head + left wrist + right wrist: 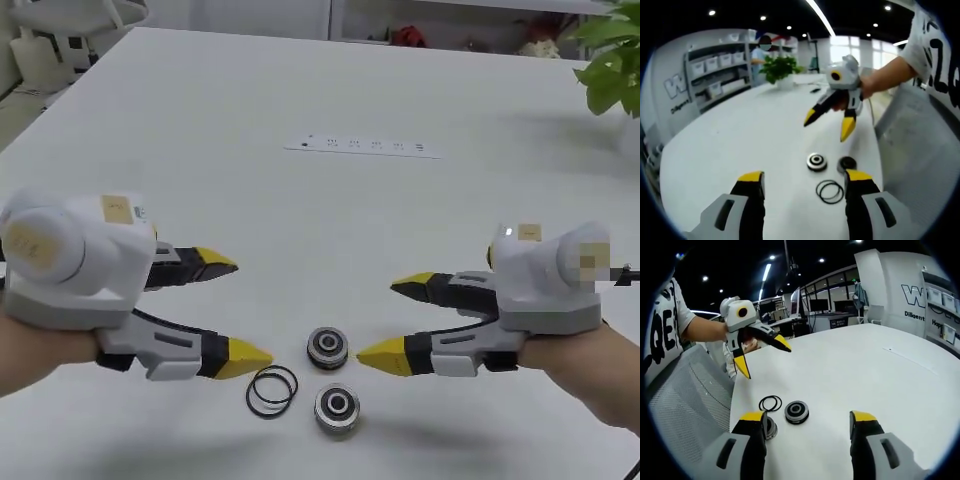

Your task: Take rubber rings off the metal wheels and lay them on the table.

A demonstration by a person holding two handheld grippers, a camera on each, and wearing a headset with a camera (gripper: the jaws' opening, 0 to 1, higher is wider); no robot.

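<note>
Left tongs and right tongs agape, empty, rubber rings overlapping, one wheel partly jaw-hidden

Black rubber rings, white table

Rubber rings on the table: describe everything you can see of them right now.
The rubber rings are two thin black loops that look like soft rubber. They lie flat on the white table and overlap each other. They sit just beside the two metal wheels, nearest the closer one, and a small gap shows between them and it. The left gripper hangs open close by and does not touch them.
</note>
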